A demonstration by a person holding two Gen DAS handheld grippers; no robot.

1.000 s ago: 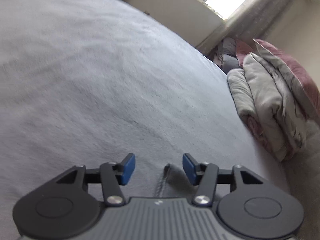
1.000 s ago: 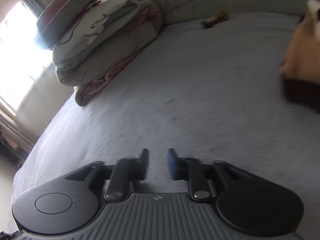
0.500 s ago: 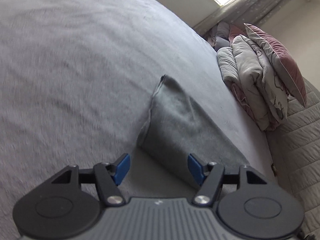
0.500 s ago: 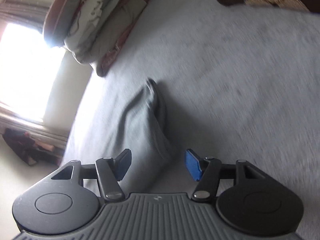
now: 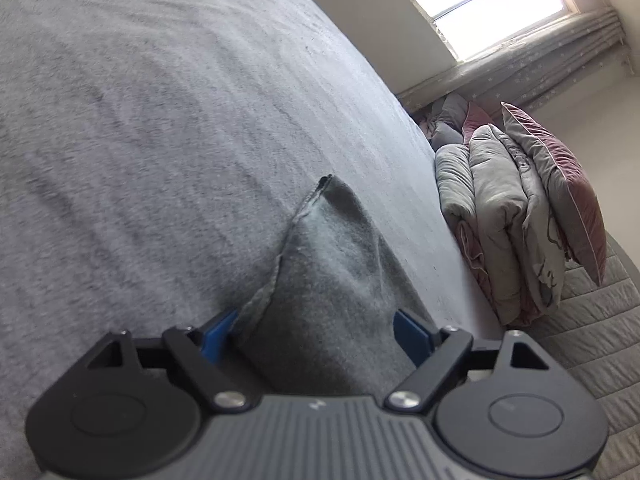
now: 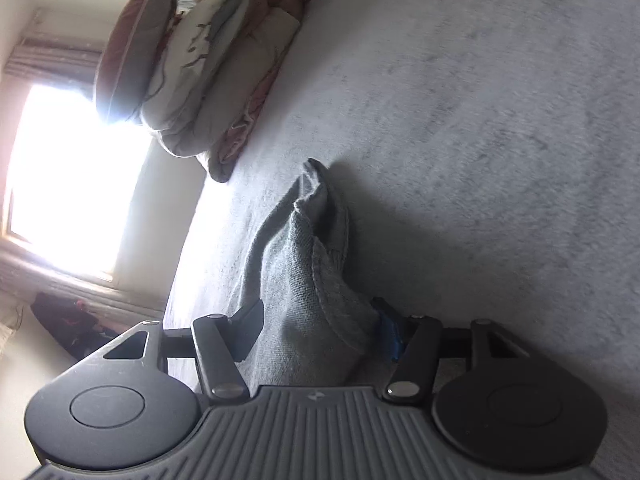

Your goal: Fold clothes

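On the grey bed (image 5: 160, 140), grey garment (image 5: 332, 280) now nearer, left gripper (image 5: 316, 338) opening wider, right gripper (image 6: 320, 328) closing around it.

Grey bed (image 5: 160, 120), bright window (image 5: 480, 4), folded quilts (image 5: 492, 216) stacked beneath.

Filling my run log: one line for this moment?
grey garment on bed | left hand-held gripper opening | right hand-held gripper closing

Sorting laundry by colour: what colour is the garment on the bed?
Grey garment, clearest in the left wrist view.
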